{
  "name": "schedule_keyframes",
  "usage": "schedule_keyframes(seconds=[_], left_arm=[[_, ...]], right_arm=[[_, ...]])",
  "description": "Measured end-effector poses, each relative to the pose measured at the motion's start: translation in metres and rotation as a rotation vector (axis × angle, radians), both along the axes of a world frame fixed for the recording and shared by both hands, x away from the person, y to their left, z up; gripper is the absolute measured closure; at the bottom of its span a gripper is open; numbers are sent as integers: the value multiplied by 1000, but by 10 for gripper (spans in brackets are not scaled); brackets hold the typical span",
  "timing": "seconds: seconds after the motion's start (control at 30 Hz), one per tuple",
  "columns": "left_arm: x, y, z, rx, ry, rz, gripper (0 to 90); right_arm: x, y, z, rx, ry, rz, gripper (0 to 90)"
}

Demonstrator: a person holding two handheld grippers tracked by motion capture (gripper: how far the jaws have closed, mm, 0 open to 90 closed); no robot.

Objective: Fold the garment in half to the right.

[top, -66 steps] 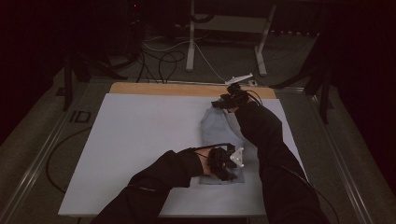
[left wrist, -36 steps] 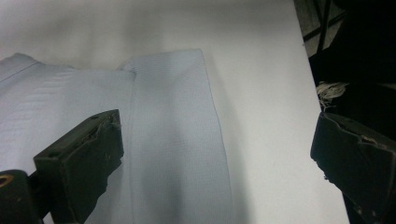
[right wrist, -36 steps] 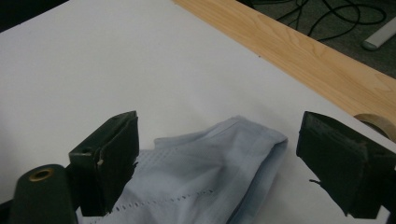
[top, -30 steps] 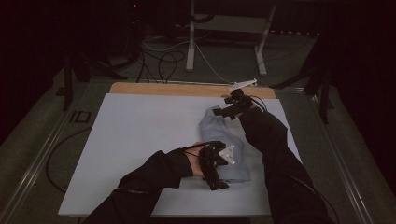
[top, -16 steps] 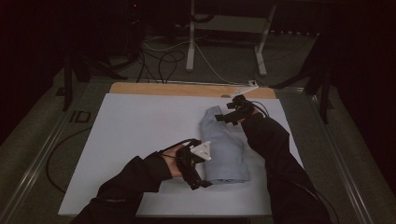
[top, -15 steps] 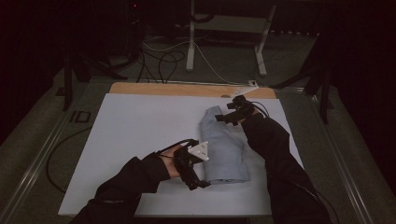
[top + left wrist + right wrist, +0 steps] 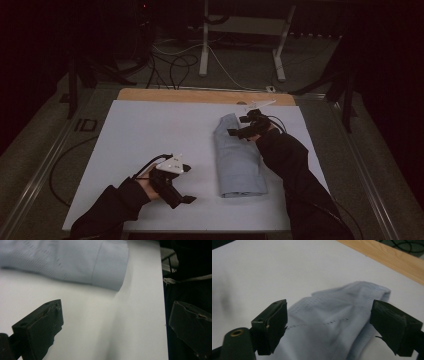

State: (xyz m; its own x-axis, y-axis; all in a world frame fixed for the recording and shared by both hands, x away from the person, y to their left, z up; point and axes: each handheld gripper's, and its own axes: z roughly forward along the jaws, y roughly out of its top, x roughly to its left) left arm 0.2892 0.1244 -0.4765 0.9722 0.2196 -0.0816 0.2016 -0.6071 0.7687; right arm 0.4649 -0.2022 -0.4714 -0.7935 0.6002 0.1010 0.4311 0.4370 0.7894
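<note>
A light blue folded garment (image 7: 239, 160) lies lengthwise on the right half of the white table (image 7: 150, 130). My right gripper (image 7: 240, 127) hovers at its far end. Its jaws stand wide and have just been closing a little, and the garment's ribbed end (image 7: 342, 305) lies below and between them, untouched by the pads. My left gripper (image 7: 182, 199) is near the front of the table, left of the garment and apart from it, open with nothing between its jaws. In the left gripper view, the left gripper (image 7: 115, 325) faces bare table, with the garment's near corner (image 7: 75, 262) beyond.
A wooden strip (image 7: 200, 96) runs along the table's far edge. Behind the table, cables and a white stand (image 7: 205, 45) sit on the dark floor. Metal rails (image 7: 45, 165) flank the table. The person's dark sleeve (image 7: 295, 175) lies along the garment's right side.
My left gripper has pulled away from the garment's near end, leftward across the table. The right hand has stayed at the far end.
</note>
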Motion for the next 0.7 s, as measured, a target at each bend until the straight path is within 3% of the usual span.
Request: schedule_keyframes(seconds=[0.07, 0.2, 0.37, 0.5, 0.6, 0.7], left_arm=[[-5, 12, -4, -21, 4, 25, 4], [-15, 33, -13, -35, -4, 81, 4], [-22, 52, -20, -59, 9, 132, 4], [-26, 65, -24, -94, 10, 164, 3], [-26, 73, -28, -106, 10, 189, 3], [-27, 79, -33, -116, 16, 211, 4]], right_arm=[[5, -2, -4, -9, 5, -12, 301], [18, -4, -18, -74, 29, -84, 408], [33, -7, -38, -128, 91, -155, 394], [39, -6, -49, -134, 144, -151, 494], [40, -4, -51, -134, 160, -126, 662], [38, 0, -45, -141, 119, -119, 852]])
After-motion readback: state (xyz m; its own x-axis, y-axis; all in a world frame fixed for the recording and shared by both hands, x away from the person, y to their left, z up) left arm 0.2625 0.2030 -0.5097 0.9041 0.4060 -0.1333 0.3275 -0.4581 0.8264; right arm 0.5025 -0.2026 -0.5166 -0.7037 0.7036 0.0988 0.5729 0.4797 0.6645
